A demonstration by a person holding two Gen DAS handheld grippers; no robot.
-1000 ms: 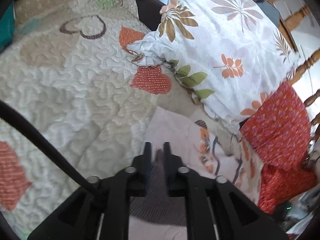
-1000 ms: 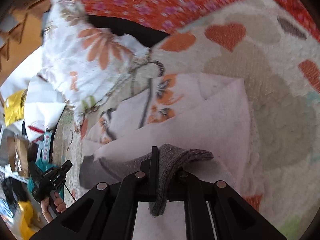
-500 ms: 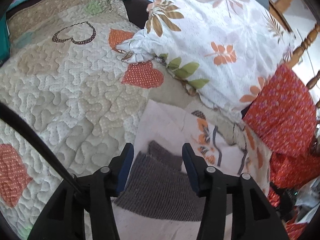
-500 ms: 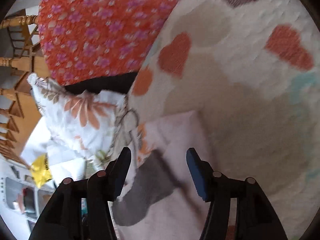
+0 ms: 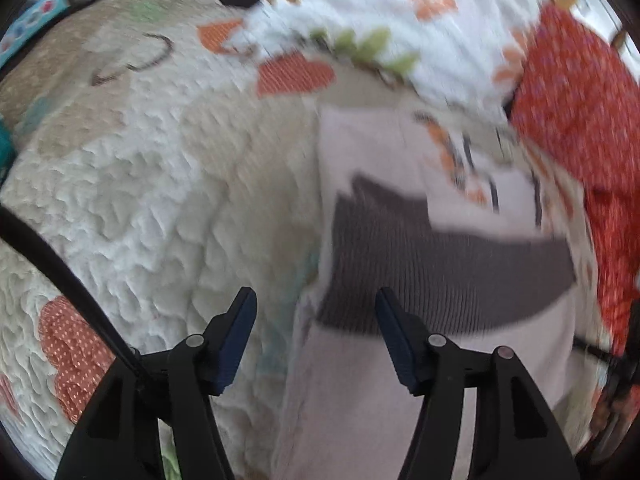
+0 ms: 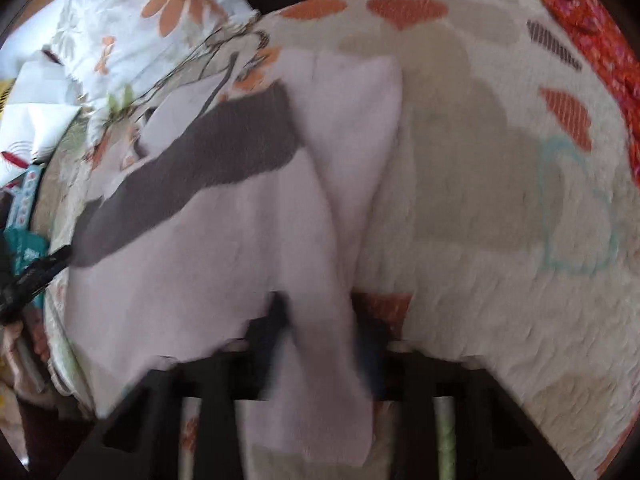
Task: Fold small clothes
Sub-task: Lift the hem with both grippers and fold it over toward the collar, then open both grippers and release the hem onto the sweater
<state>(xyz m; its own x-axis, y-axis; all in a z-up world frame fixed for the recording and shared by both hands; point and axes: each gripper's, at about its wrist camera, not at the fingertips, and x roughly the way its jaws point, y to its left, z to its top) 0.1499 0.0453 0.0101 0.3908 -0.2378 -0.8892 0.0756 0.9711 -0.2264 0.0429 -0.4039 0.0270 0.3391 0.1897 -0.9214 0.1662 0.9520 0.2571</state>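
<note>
Pale pink garment (image 6: pixel 248 248) lying on quilted bed (image 5: pixel 152 184), fold running between right gripper (image 6: pixel 320 320)'s closing jaws, left gripper (image 5: pixel 316 308)'s jaws opening, released, straddling garment's edge.

A home bedroom: heart-patched quilt (image 5: pixel 152 168), floral pillow (image 5: pixel 400 8).

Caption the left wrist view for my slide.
Open left gripper above a grey sock lying on pale pink cloth.

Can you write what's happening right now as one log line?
left gripper: jaws open, empty | right gripper: jaws closing on pale pink cloth | grey sock: lying on cloth
</note>
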